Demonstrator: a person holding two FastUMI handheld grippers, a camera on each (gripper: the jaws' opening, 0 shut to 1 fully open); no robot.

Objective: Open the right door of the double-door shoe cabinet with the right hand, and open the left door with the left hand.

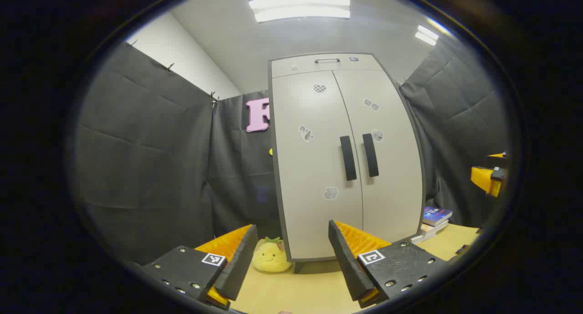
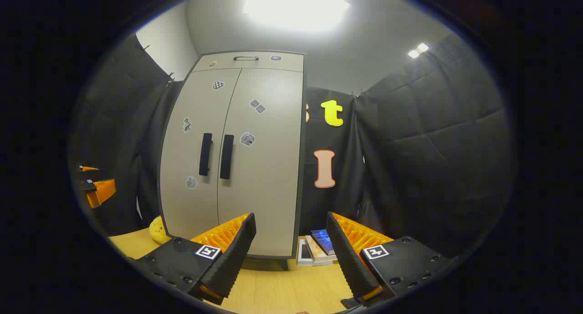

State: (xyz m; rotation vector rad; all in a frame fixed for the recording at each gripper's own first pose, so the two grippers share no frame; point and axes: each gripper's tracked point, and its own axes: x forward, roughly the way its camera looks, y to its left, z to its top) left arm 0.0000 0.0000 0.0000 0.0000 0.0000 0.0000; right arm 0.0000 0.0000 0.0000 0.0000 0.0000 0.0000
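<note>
The pale double-door shoe cabinet [image 1: 346, 154] stands upright on the wooden table, both doors closed. Two dark vertical handles sit side by side at the middle seam: the left door's handle [image 1: 348, 158] and the right door's handle [image 1: 370, 155]. My left gripper [image 1: 291, 254] is open and well short of the cabinet, low in front of its left door. In the right gripper view the cabinet [image 2: 237, 159] is ahead to the left with its handles [image 2: 226, 156]; my right gripper [image 2: 291, 250] is open, empty, and apart from it. The other gripper [image 1: 489, 177] appears at the right edge.
A yellow smiling plush toy [image 1: 272, 258] lies on the table by the cabinet's left foot. A small stack of books [image 2: 316, 248] sits at its right side. Black cloth walls close in on both sides. The wooden tabletop [image 1: 300, 295] lies bare in front.
</note>
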